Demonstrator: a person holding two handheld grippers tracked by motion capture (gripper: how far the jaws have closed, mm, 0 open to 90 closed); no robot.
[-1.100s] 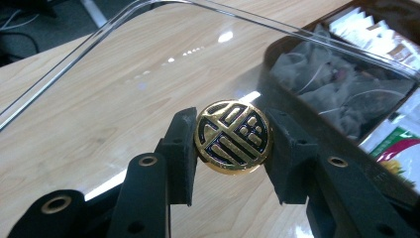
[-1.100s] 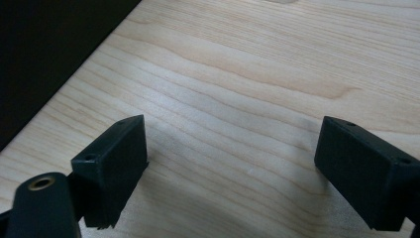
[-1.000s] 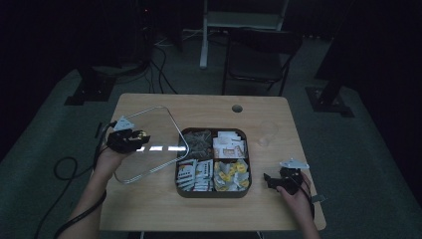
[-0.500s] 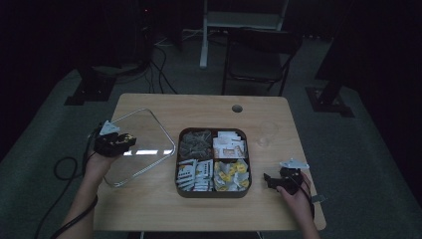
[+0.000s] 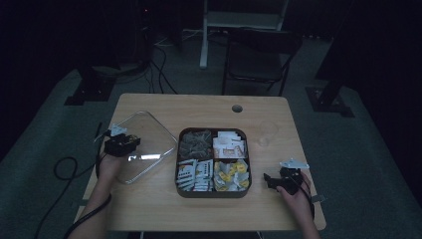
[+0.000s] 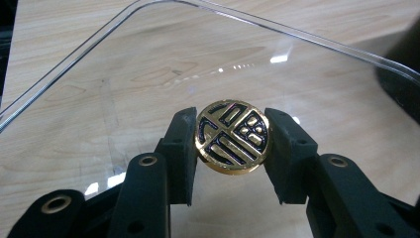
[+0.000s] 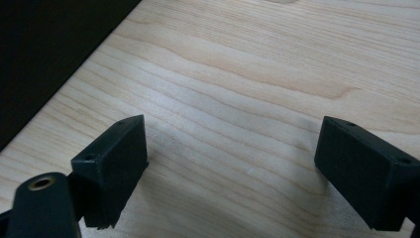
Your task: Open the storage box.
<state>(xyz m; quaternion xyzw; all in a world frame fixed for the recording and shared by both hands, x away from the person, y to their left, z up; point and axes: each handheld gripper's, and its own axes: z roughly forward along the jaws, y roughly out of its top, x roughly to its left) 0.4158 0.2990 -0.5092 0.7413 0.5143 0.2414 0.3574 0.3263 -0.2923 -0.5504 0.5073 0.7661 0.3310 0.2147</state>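
My left tongs [image 6: 232, 144] clamp the round gold knob [image 6: 233, 137] of the clear square lid [image 5: 142, 144], setting it on the bench [image 5: 209, 107]; next, release. Right tongs [image 7: 230, 168] gape wide, empty.

Light wooden surface [image 5: 149, 209] with a round cable hole [image 5: 237, 108] near its far edge, bearing a clear lid [image 5: 144, 144] at left, a four-compartment dark tray [image 5: 214, 192] at centre and a clear cup [image 5: 266, 133] at right.

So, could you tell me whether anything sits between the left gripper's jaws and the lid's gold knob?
Nothing visible does: the left gripper has both jaws pressed directly on the gold knob of the clear lid.
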